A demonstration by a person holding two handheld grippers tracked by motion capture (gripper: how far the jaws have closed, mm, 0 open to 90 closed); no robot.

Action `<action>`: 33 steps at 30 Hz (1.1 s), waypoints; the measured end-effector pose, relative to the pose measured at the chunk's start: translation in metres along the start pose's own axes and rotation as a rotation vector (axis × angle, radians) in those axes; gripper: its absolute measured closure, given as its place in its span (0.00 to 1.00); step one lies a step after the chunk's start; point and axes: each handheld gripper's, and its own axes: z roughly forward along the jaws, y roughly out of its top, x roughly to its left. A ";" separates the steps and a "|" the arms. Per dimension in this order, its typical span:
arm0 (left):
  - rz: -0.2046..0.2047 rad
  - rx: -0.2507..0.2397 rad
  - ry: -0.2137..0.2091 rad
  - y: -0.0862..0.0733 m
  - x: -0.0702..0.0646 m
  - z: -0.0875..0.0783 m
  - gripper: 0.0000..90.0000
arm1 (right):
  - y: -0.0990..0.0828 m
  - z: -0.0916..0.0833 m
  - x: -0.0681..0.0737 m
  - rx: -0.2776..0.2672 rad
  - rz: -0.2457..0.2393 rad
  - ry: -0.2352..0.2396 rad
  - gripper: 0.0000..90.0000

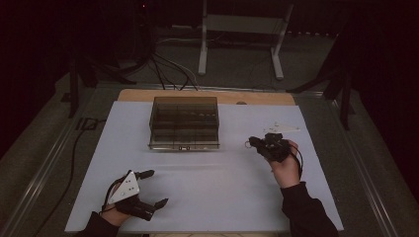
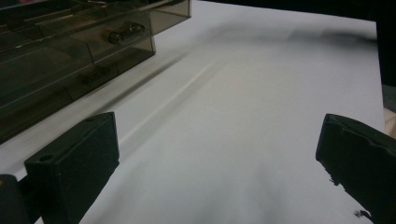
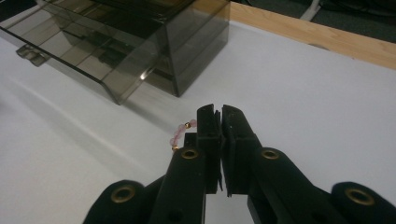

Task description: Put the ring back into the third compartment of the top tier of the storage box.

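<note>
Because your right tongs [image 3: 219, 114] are clenched on a beaded bracelet [image 3: 180, 133] by only a short stretch of its loop, most of what can go wrong starts there. Take the tabletop [image 1: 212, 197] first: its white sheet is bare and smooth in front of the smoked plastic drawer box [image 1: 184, 122], so a dropped bracelet could slide or roll away from the box rather than stay put. The box itself looks light; judging by the drawer [image 3: 70, 44] that stands pulled out toward you, a nudge from the tongs or the bracelet catching on the drawer's front lip could shove the whole box back. Nothing steadies it, since your left tongs [image 1: 150, 188] sit released, jaws wide apart and empty, well short of the box on its front left side. The bracelet hangs to the right of the box, off the jaws' left side in the right gripper view, just above the sheet. Swing it quickly and the free loop may sway, miss the drawer, or slip out of the pinch.
</note>
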 end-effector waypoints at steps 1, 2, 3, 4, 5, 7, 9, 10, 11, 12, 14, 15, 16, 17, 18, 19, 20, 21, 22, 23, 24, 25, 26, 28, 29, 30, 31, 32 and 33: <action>-0.001 -0.001 -0.001 0.000 0.000 0.000 0.01 | 0.001 0.000 0.001 -0.002 -0.004 0.002 0.96; 0.000 0.002 0.001 0.000 0.000 0.000 0.01 | 0.002 0.000 0.002 -0.004 -0.004 0.004 0.96; 0.000 0.003 0.001 0.000 0.000 0.000 0.01 | 0.003 0.000 0.003 -0.004 -0.007 0.008 0.96; 0.000 0.001 0.000 0.000 0.000 0.000 0.01 | 0.003 0.000 0.004 -0.003 -0.008 0.009 0.96; 0.000 0.000 0.001 0.000 0.000 0.000 0.01 | 0.004 0.000 0.005 -0.005 -0.013 0.012 0.96; -0.001 0.000 0.001 0.000 0.000 0.000 0.01 | 0.004 0.002 0.008 -0.002 -0.017 0.019 0.96; 0.002 0.004 0.002 0.000 0.000 0.000 0.01 | 0.005 0.003 0.010 0.000 -0.021 0.025 0.96; 0.003 0.001 0.001 0.000 0.000 0.000 0.01 | 0.006 0.003 0.011 0.000 -0.023 0.025 0.96; 0.002 -0.001 0.000 0.000 0.000 0.000 0.01 | 0.007 0.003 0.012 -0.002 -0.025 0.027 0.96; 0.000 -0.002 0.000 0.000 0.000 0.000 0.01 | 0.008 0.003 0.012 -0.004 -0.024 0.030 0.96; -0.001 0.000 0.000 0.000 0.000 0.000 0.01 | 0.010 0.004 0.013 -0.008 -0.025 0.034 0.96; -0.001 0.000 0.000 0.000 0.000 0.000 0.01 | 0.012 0.004 0.014 -0.012 -0.024 0.039 0.96; 0.000 -0.002 0.001 0.000 0.000 -0.001 0.01 | 0.012 0.004 0.015 -0.012 -0.026 0.039 0.96; -0.002 -0.004 0.000 0.000 0.000 -0.001 0.01 | 0.013 0.005 0.016 -0.012 -0.031 0.041 0.96; -0.002 -0.004 0.002 0.000 0.000 -0.001 0.01 | 0.014 0.005 0.017 -0.011 -0.030 0.042 0.96; -0.001 -0.002 0.003 0.000 0.000 -0.001 0.01 | 0.015 0.006 0.018 -0.011 -0.030 0.047 0.96; -0.001 0.000 0.002 0.000 0.000 -0.001 0.01 | 0.015 0.007 0.018 -0.011 -0.030 0.050 0.96; 0.000 0.001 0.002 0.000 0.000 -0.001 0.01 | 0.016 0.007 0.019 -0.012 -0.035 0.051 0.96; -0.001 -0.003 0.001 0.000 0.000 -0.001 0.01 | 0.016 0.008 0.020 -0.013 -0.037 0.052 0.96; -0.005 -0.007 -0.003 0.000 0.000 -0.001 0.01 | 0.017 0.008 0.020 -0.015 -0.034 0.054 0.96; -0.007 -0.009 -0.001 0.000 0.000 -0.001 0.01 | 0.017 0.008 0.020 -0.015 -0.033 0.056 0.96; -0.006 -0.008 0.000 0.000 0.000 -0.001 0.01 | 0.017 0.009 0.021 -0.014 -0.034 0.058 0.96; -0.004 -0.006 -0.001 0.000 0.000 -0.001 0.01 | 0.017 0.009 0.022 -0.013 -0.034 0.060 0.96; -0.004 -0.006 0.001 0.000 0.000 -0.001 0.01 | 0.018 0.010 0.023 -0.012 -0.038 0.064 0.96; -0.005 -0.007 0.000 0.000 0.001 -0.001 0.01 | 0.019 0.010 0.023 -0.015 -0.039 0.064 0.96; -0.003 -0.005 0.001 0.000 0.000 -0.001 0.01 | 0.020 0.010 0.024 -0.016 -0.036 0.067 0.96; -0.002 -0.004 0.002 0.000 0.000 -0.001 0.01 | 0.022 0.010 0.025 -0.019 -0.036 0.072 0.96; -0.002 -0.004 0.002 0.000 0.000 -0.001 0.01 | 0.022 0.010 0.025 -0.019 -0.036 0.072 0.96; 0.001 -0.002 0.002 0.000 0.000 -0.001 0.01 | 0.024 0.011 0.027 -0.021 -0.043 0.074 0.96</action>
